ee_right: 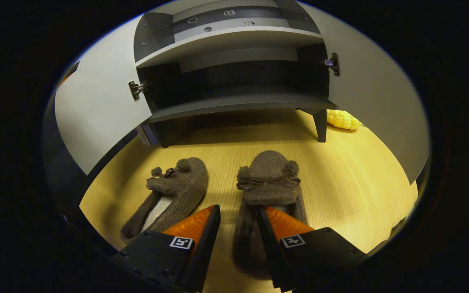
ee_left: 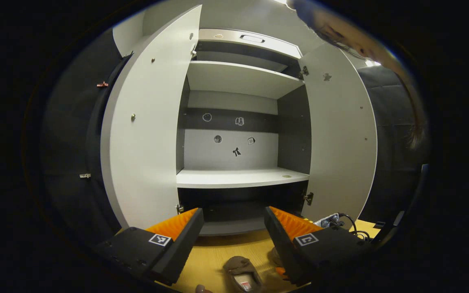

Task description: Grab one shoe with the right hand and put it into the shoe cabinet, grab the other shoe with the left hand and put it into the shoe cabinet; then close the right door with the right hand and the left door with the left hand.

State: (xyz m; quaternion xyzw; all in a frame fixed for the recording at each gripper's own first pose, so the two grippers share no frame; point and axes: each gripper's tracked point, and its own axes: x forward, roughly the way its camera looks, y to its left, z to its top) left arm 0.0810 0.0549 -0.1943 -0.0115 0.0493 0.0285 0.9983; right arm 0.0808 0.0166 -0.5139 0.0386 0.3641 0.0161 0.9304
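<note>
**Shoes on the floor, cabinet open, right gripper over its shoe**

Shoes, two fuzzy brown slippers, lie side by side on the yellow wooden floor (ee_right: 360, 179) in front of the shoe cabinet (ee_right: 234, 40), toes pointing toward it. In the right gripper view the right gripper (ee_right: 238, 219) hangs over the heel end of the right slipper (ee_right: 269, 179), its fingers spread moderately and straddling the left wall of the slipper's opening; whether they touch the fabric I cannot tell. The left slipper (ee_right: 173, 191) lies just beside, angled slightly.

To grasp well, I judge one finger should go inside the opening and one outside that wall, closing firmly since the plush will compress; keep clear of the bow on the toe.

The left gripper (ee_left: 234, 228) is held wide apart and empty, facing the cabinet, with a slipper below it.

Both doors, left door (ee_left: 149, 122) and right door (ee_left: 340, 134), stand fully open. The shelves (ee_left: 238, 177) are bare, so either offers room. A yellow object (ee_right: 342, 119) lies on the floor near the cabinet's right leg.
</note>
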